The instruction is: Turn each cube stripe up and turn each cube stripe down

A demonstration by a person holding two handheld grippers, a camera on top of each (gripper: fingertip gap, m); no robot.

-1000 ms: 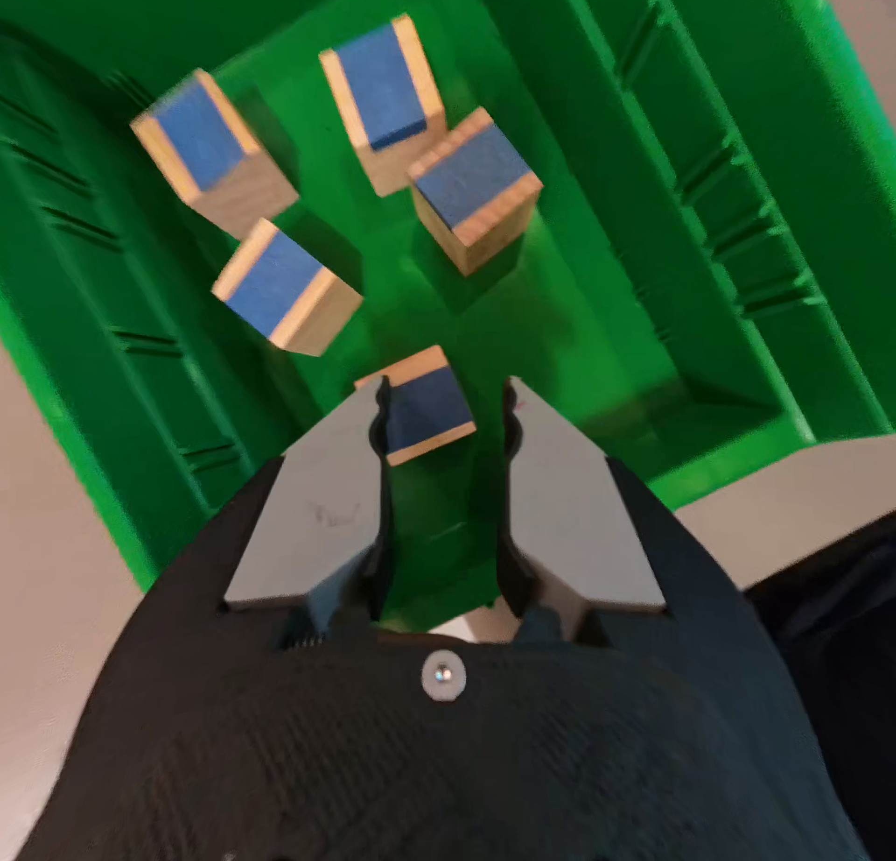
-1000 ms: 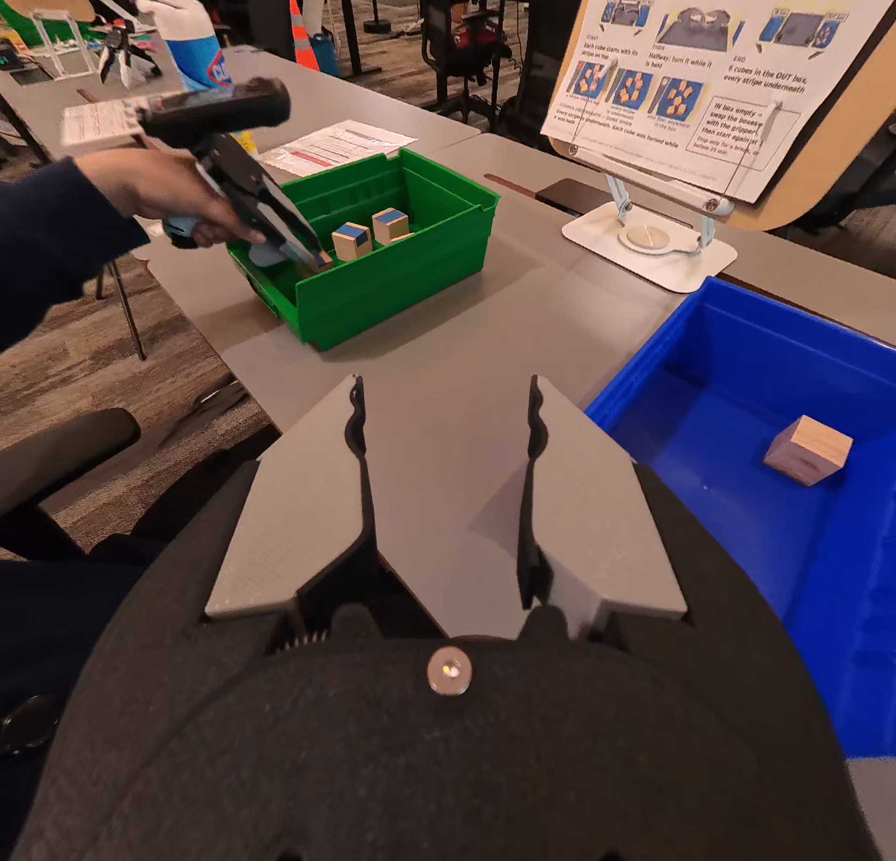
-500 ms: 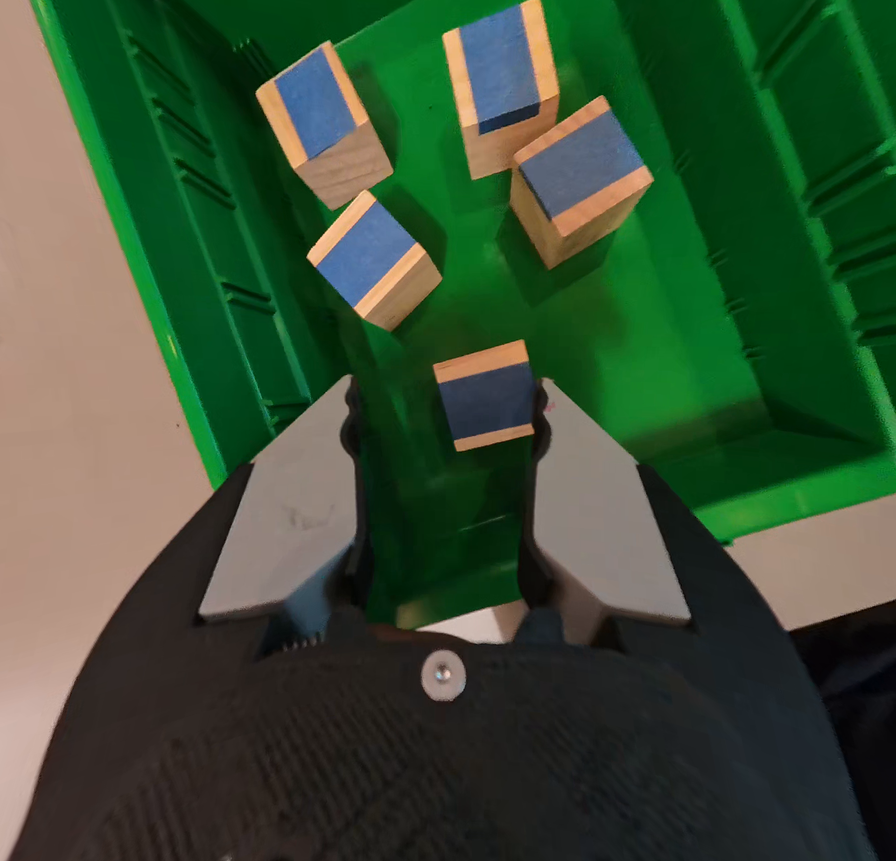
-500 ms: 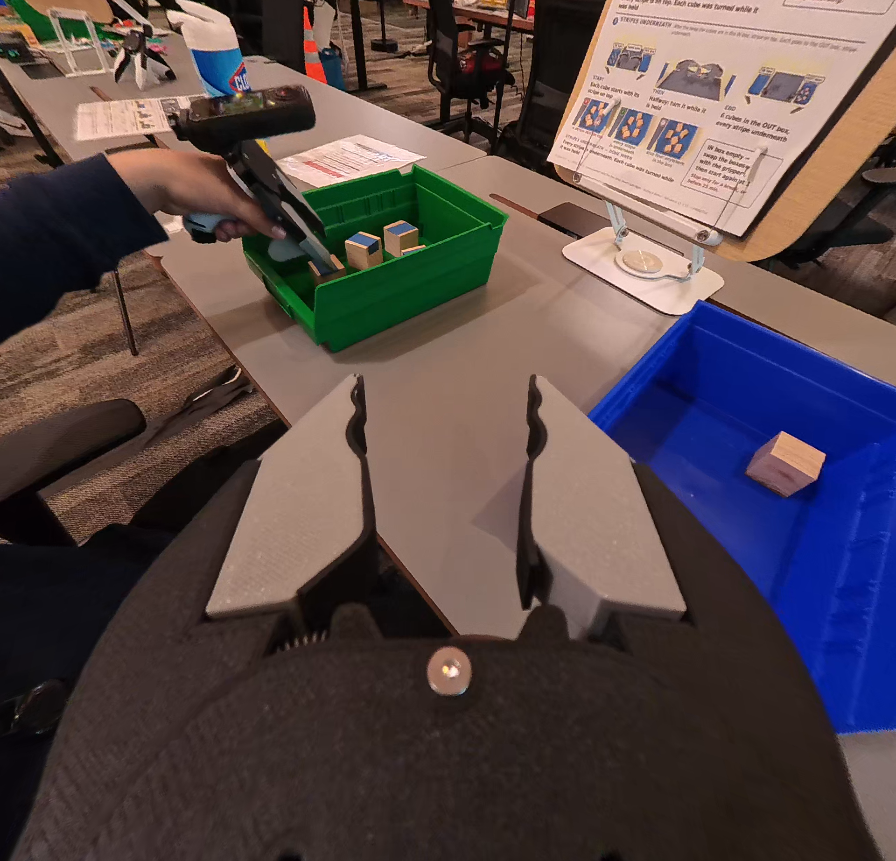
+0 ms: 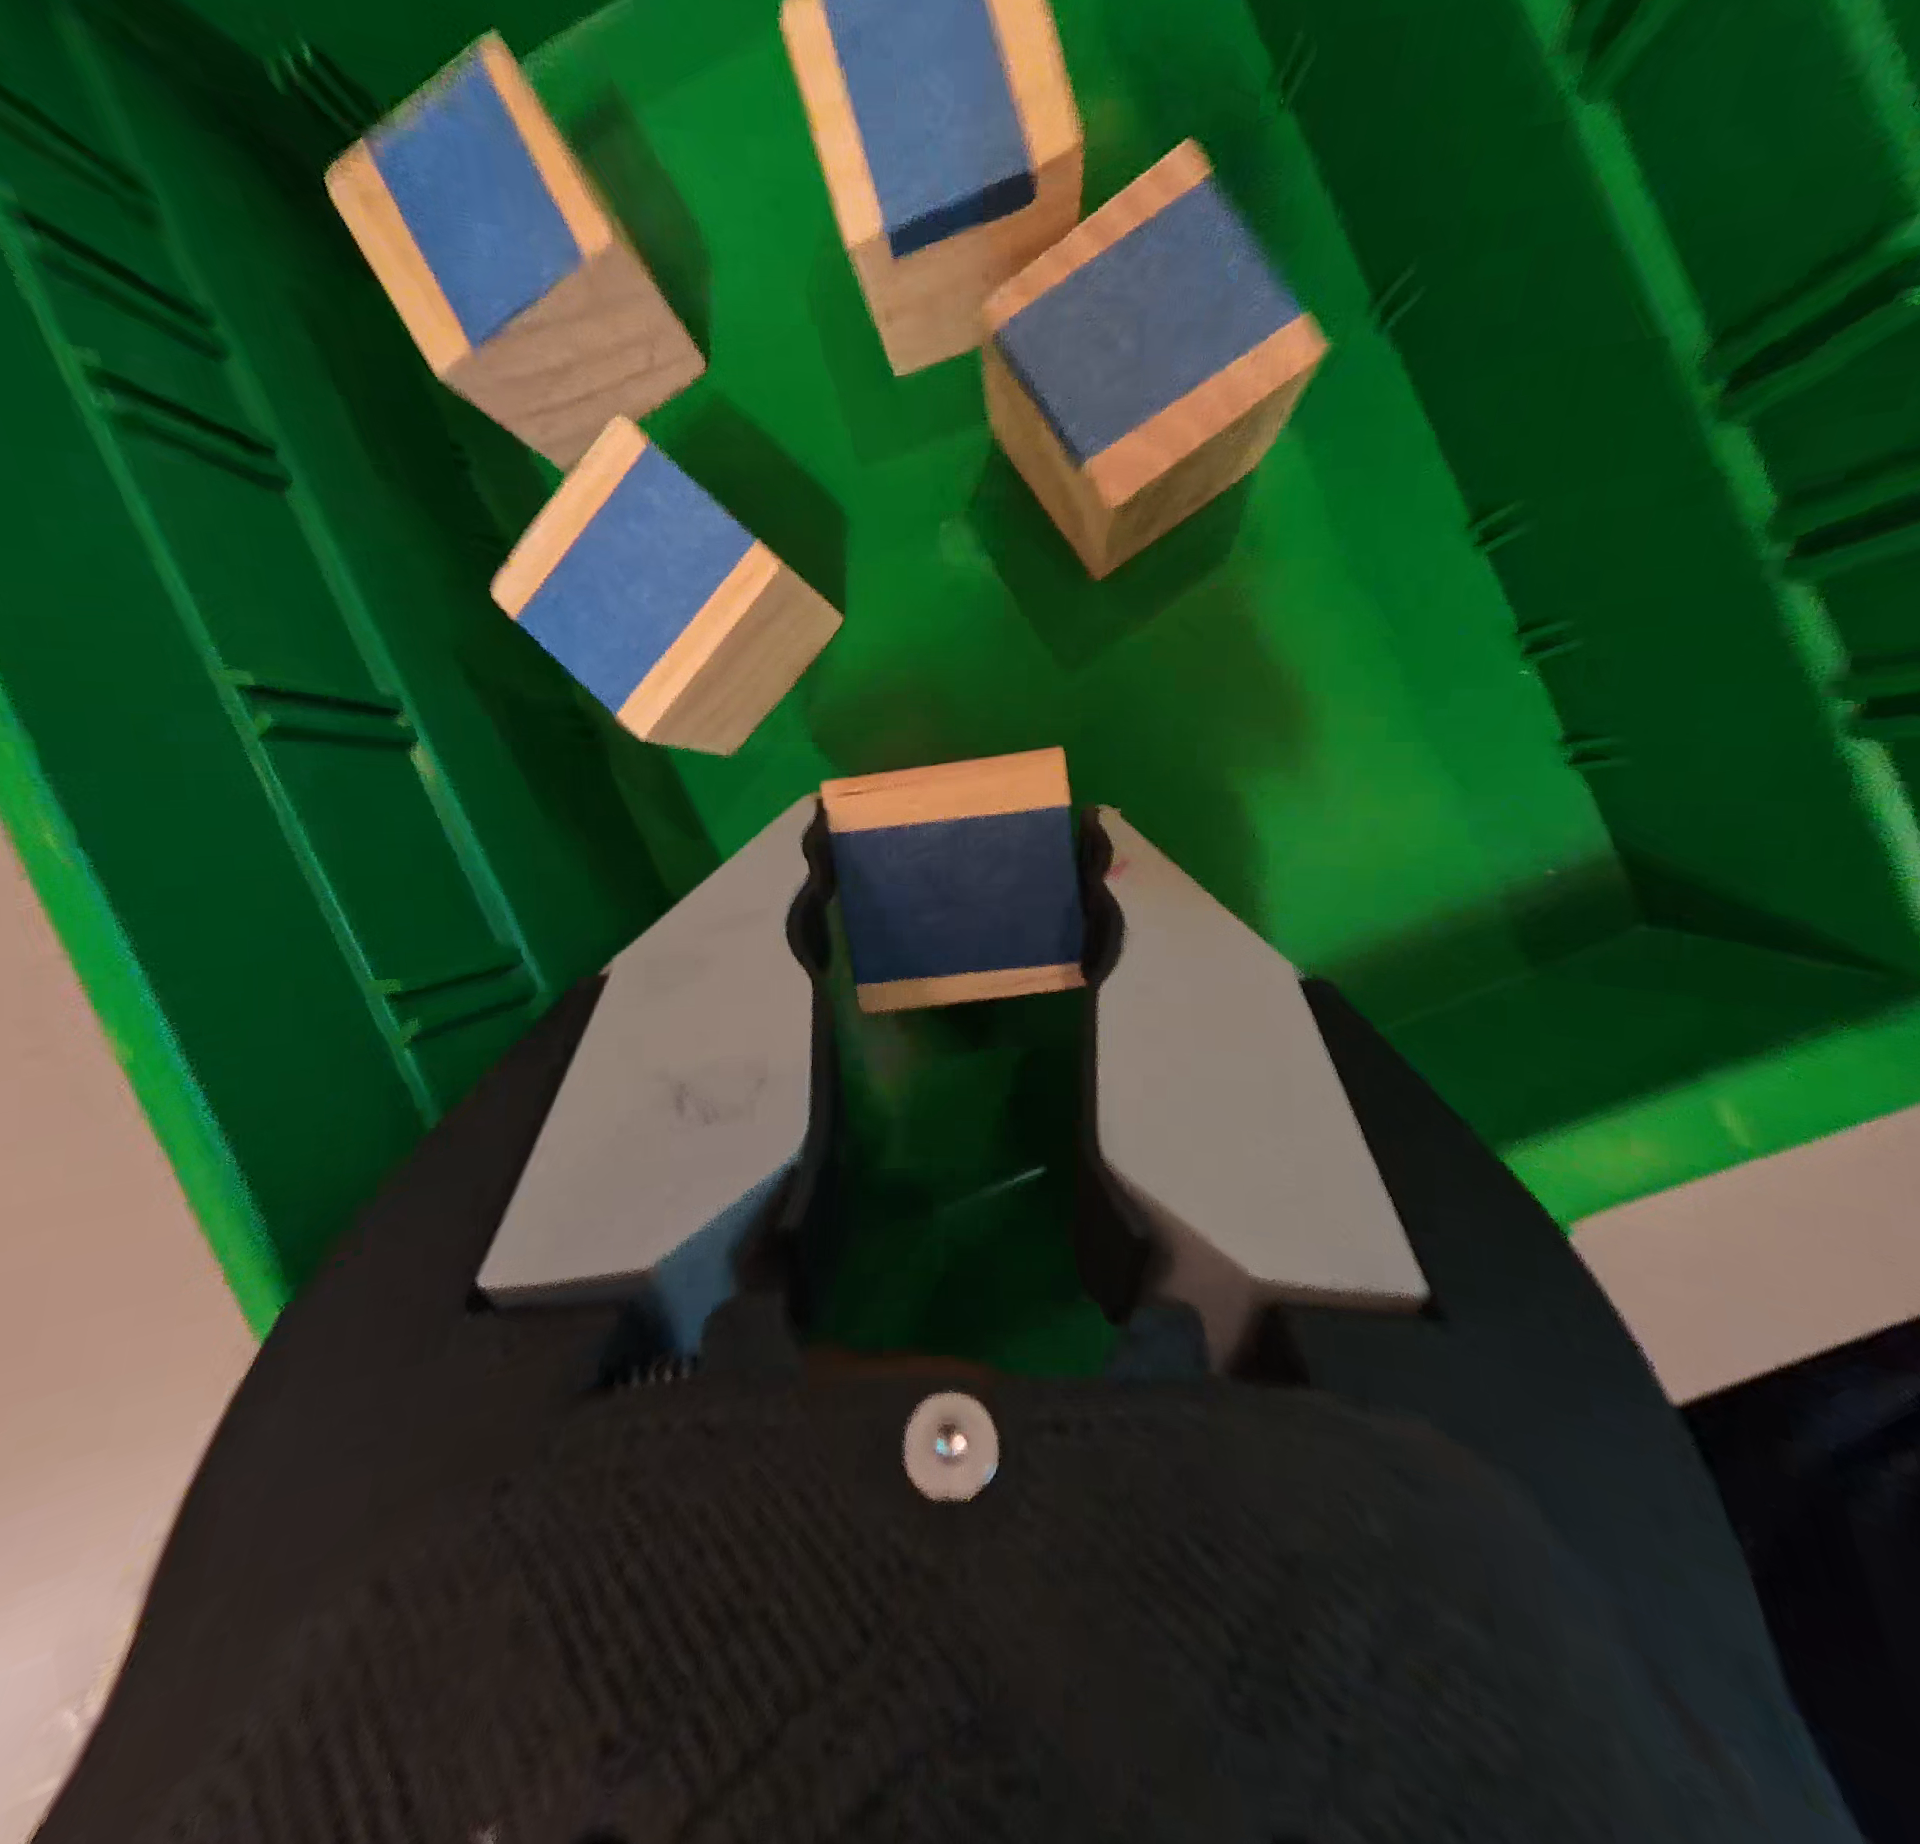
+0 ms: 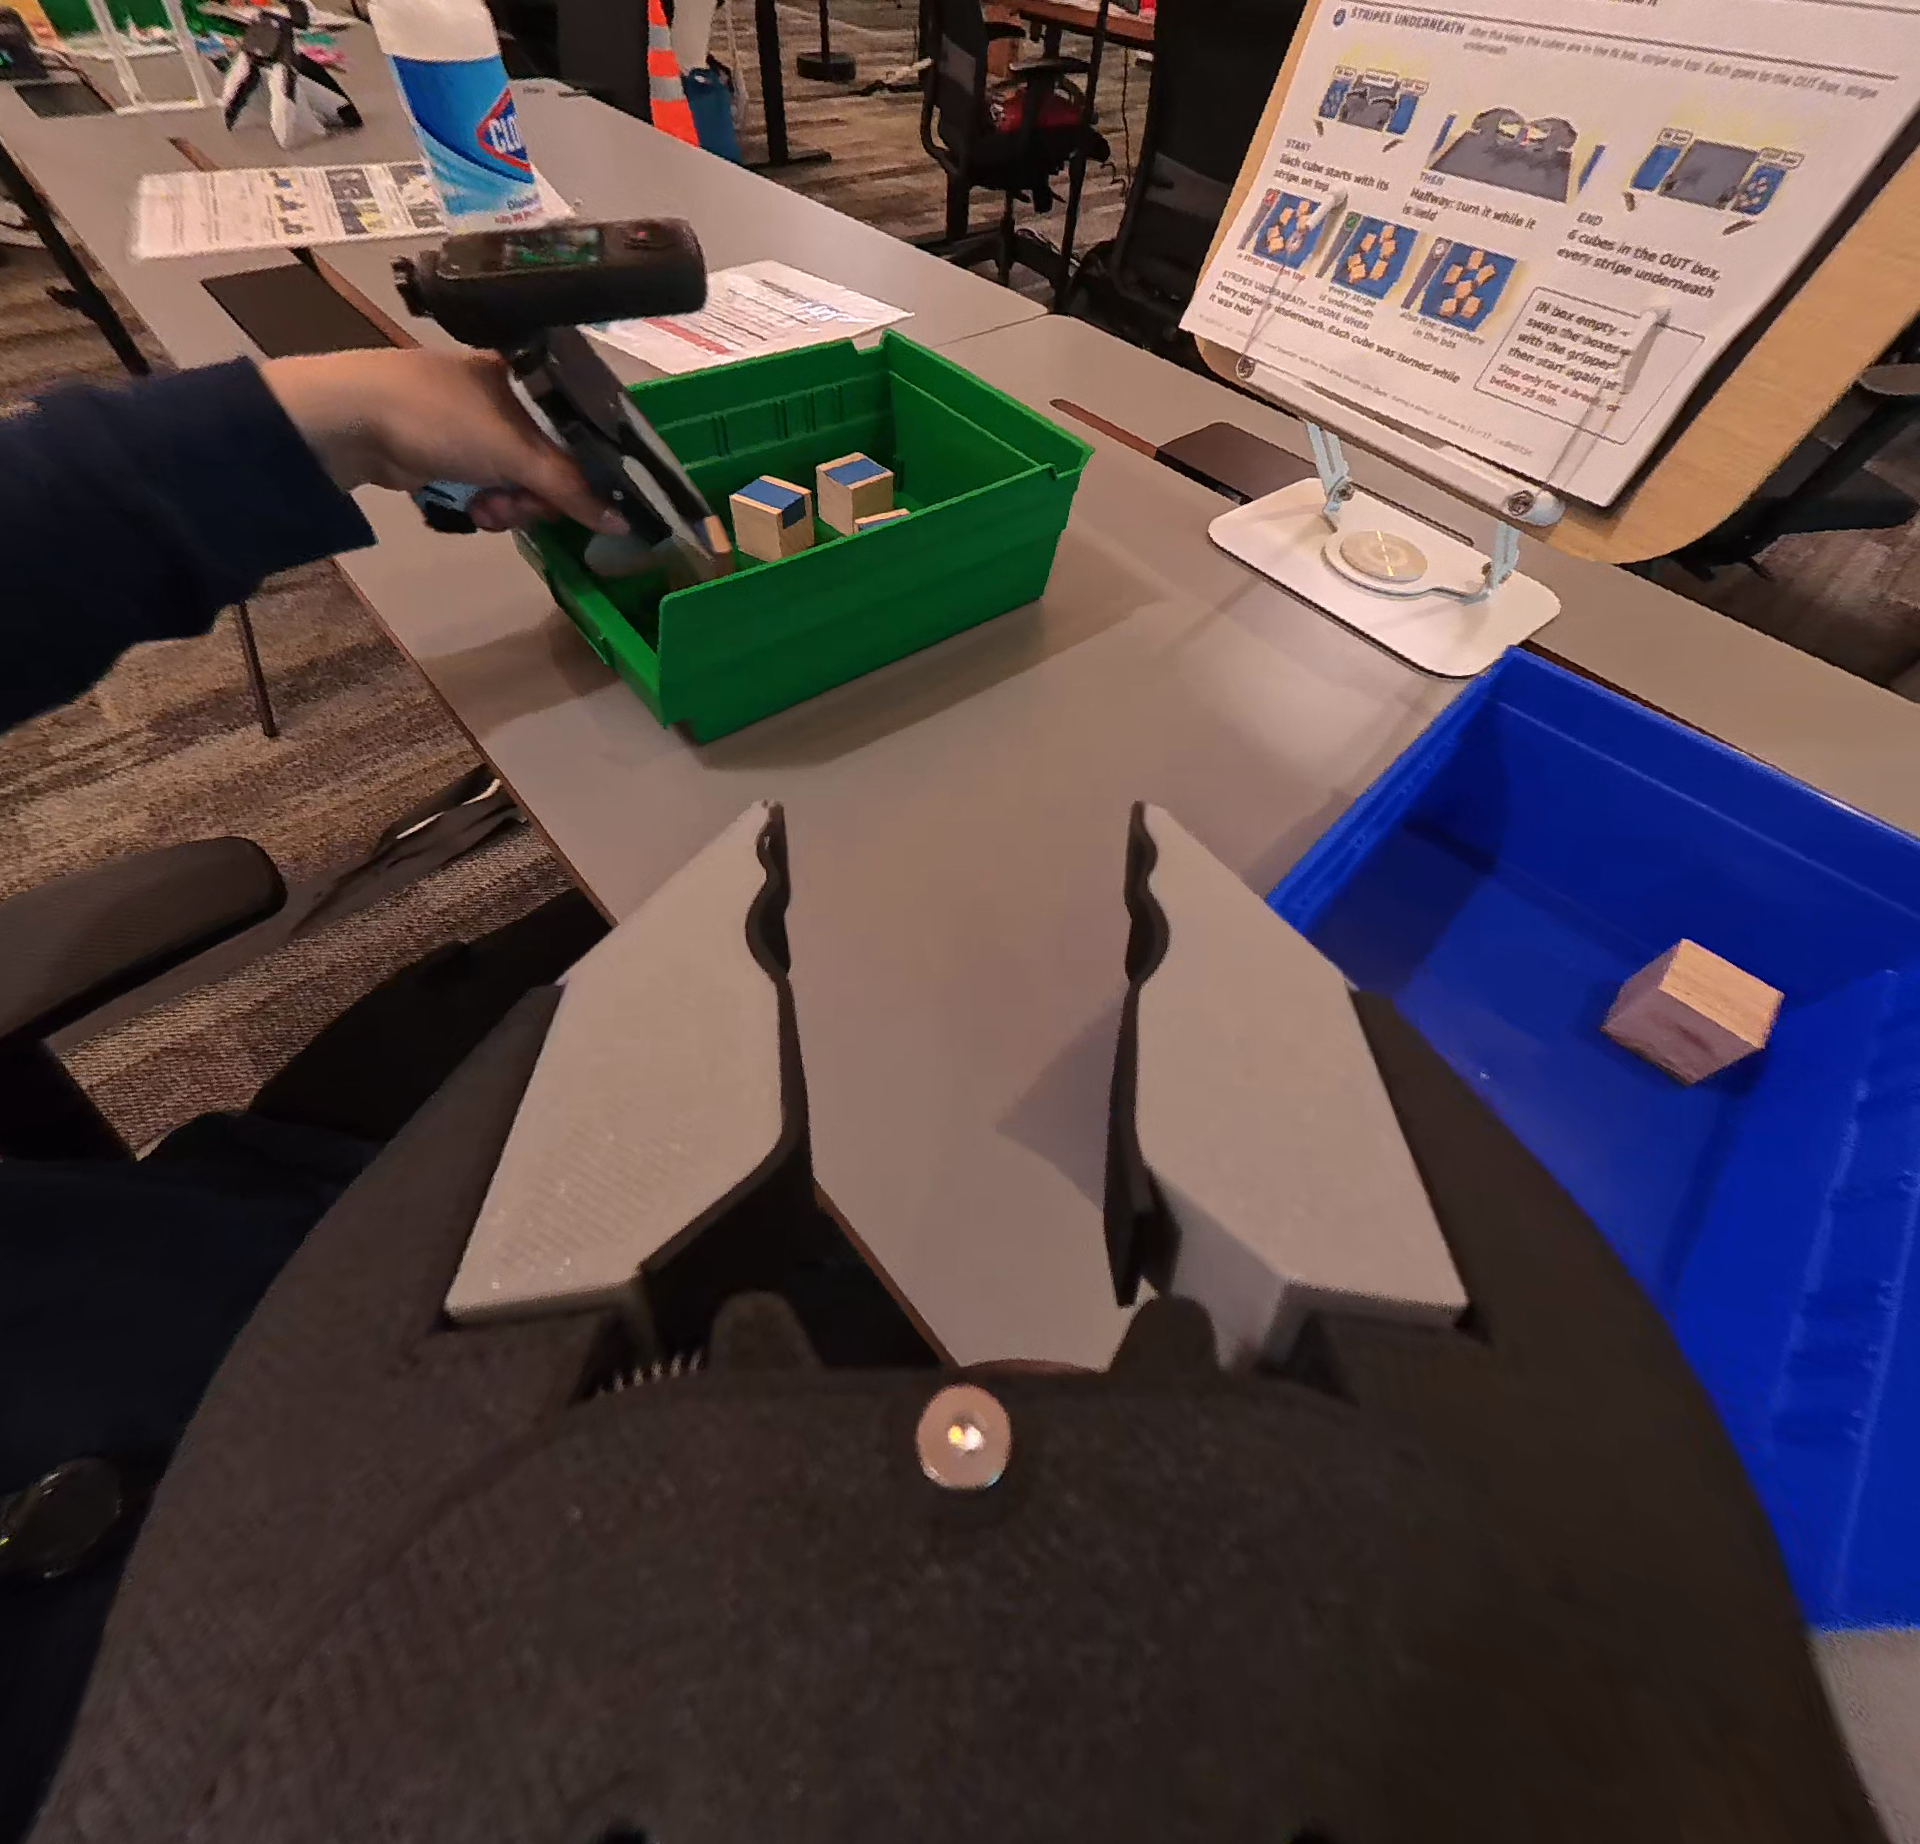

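My left gripper [image 5: 951,864] is shut on a wooden cube [image 5: 956,885] with its blue stripe facing up, near the front of the green bin [image 5: 1455,755]. Several other striped cubes, such as one [image 5: 665,579] to the left and one [image 5: 1143,350] to the right, stand farther in, stripes up. The right wrist view shows the left gripper [image 6: 701,537] in a person's hand at the green bin [image 6: 862,620]. My right gripper [image 6: 956,859] is open and empty over the grey table. A plain wooden cube [image 6: 1694,1010] with no stripe showing lies in the blue bin [image 6: 1382,859].
A white stand [image 6: 1392,568] holds an instruction board [image 6: 1579,184] behind the blue bin. A wipes canister [image 6: 457,111] and papers [image 6: 758,314] sit beyond the green bin. A chair [image 6: 135,921] is at the table's left edge.
My left gripper has closed its fingers onto the nearest cube in the green bin. My right gripper has stayed open and shifted only slightly.
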